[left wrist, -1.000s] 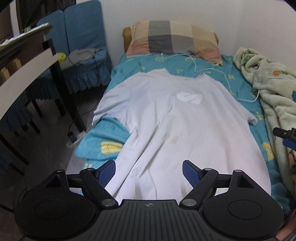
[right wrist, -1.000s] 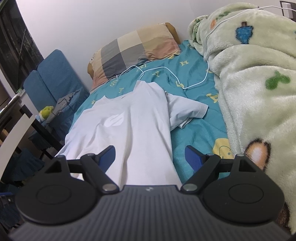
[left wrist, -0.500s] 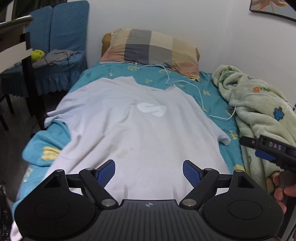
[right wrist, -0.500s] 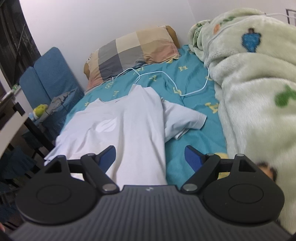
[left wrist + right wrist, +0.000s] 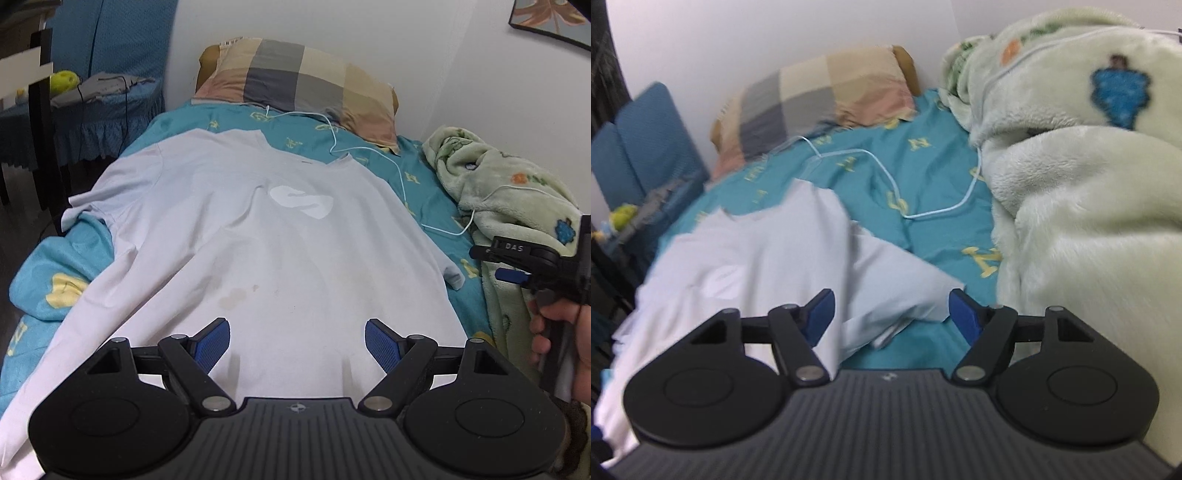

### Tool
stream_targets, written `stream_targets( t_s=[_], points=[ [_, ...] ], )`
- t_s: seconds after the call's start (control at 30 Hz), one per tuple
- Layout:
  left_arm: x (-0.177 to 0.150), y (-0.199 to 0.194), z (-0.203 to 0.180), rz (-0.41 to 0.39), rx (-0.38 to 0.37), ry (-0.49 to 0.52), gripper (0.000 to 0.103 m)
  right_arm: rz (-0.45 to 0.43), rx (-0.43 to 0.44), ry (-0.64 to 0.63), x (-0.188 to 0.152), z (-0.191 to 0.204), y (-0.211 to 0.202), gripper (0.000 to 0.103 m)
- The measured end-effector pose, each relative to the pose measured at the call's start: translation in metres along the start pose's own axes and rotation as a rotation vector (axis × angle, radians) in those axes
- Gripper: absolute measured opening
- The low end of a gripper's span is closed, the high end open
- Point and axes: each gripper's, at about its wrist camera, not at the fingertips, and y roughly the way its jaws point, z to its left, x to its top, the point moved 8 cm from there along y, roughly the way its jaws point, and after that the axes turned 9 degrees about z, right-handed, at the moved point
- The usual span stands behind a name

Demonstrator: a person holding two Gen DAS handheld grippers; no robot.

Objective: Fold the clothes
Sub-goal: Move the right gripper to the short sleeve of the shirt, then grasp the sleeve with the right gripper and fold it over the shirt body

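Observation:
A white T-shirt (image 5: 266, 243) with a white chest logo lies spread flat, front up, on the teal bed sheet (image 5: 55, 280). My left gripper (image 5: 297, 341) is open and empty, hovering over the shirt's hem. My right gripper (image 5: 890, 314) is open and empty, close above the shirt's right sleeve (image 5: 897, 280). The right gripper also shows at the right edge of the left wrist view (image 5: 509, 264), held by a hand beside that sleeve. The shirt shows in the right wrist view (image 5: 746, 266), blurred.
A checked pillow (image 5: 299, 85) lies at the head of the bed. A white cable (image 5: 402, 181) runs across the sheet near the collar. A pale green fleece blanket (image 5: 1078, 192) is heaped along the right side. Blue chairs (image 5: 110, 92) and a dark table stand left.
My left gripper has swung right to centre over the hem. My right gripper has moved forward and down toward the right sleeve. Both stay open.

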Motion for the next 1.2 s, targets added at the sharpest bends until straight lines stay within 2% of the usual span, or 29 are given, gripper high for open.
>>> stream_targets(
  t_s=[0.27,0.4,0.43,0.47,0.5,0.53,0.6,0.67,0.8,0.93,1.03,1.1,1.13,1.2],
  points=[
    [0.008,0.028,0.014,0.023,-0.016,-0.02,0.082,0.077,-0.087,0.022,0.005,-0.013,0.072,0.069],
    [0.008,0.039,0.018,0.045,-0.027,-0.044,0.082,0.108,-0.062,0.079,0.007,-0.011,0.099,0.07],
    [0.008,0.04,0.018,0.046,-0.031,-0.046,0.082,0.112,-0.051,0.098,0.007,-0.011,0.105,0.067],
    [0.009,0.041,0.019,0.043,-0.03,-0.047,0.082,0.104,-0.05,0.1,0.007,-0.009,0.108,0.063],
    [0.01,0.041,0.02,0.04,-0.028,-0.049,0.082,0.101,-0.064,0.085,0.008,-0.008,0.11,0.04],
    [0.011,0.041,0.021,0.036,-0.026,-0.05,0.082,0.106,-0.084,0.069,0.009,-0.007,0.112,0.013],
    [0.014,0.041,0.022,0.028,-0.024,-0.056,0.082,0.113,-0.118,0.043,0.012,-0.004,0.113,0.007],
    [0.015,0.041,0.023,0.022,-0.022,-0.06,0.082,0.085,-0.164,0.002,0.025,-0.001,0.108,0.006],
    [0.018,0.041,0.03,0.013,-0.013,-0.076,0.082,-0.039,-0.277,-0.125,0.074,0.005,0.09,0.005],
    [0.02,0.047,0.035,0.018,-0.012,-0.094,0.082,-0.095,-0.413,-0.219,0.123,-0.004,0.087,0.005],
    [0.024,0.053,0.04,0.021,-0.009,-0.109,0.082,-0.076,-0.476,-0.238,0.144,-0.018,0.092,0.005],
    [0.026,0.055,0.044,0.017,-0.009,-0.118,0.082,-0.076,-0.547,-0.298,0.15,-0.022,0.095,0.003],
    [0.027,0.055,0.046,0.017,-0.012,-0.122,0.082,-0.08,-0.561,-0.318,0.152,-0.024,0.097,0.003],
    [0.026,0.057,0.05,0.022,-0.019,-0.135,0.082,-0.074,-0.534,-0.305,0.15,-0.027,0.095,0.003]
  ],
)
